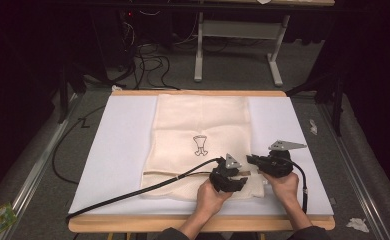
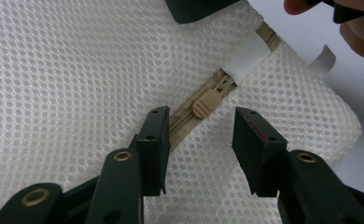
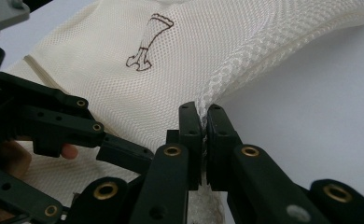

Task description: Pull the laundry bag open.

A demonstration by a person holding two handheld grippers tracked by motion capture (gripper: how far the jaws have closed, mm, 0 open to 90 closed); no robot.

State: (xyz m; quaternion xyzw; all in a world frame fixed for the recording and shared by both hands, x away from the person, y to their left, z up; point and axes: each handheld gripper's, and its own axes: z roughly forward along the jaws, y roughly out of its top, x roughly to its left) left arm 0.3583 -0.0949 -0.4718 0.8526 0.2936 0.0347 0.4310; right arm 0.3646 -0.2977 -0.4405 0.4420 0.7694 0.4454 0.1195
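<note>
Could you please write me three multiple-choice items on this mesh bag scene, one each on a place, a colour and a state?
1. Where does the zipper slider lie?
A. Between the left gripper's open jaws
B. Beside the printed figure
C. Off the bag on the white board

2. What colour is the mesh laundry bag?
A. Dark blue
B. Cream white
C. Bright red

3. What is the right gripper doing?
A. Standing wide open above the bag
B. Resting on the floor
C. Pinching the bag's edge

Answers: 1 A, the left gripper view shows the slider in the gap between the two jaws, untouched. 2 B, the netting looks cream in every view. 3 C, the right gripper view shows the jaws closed on the netted hem.
</note>
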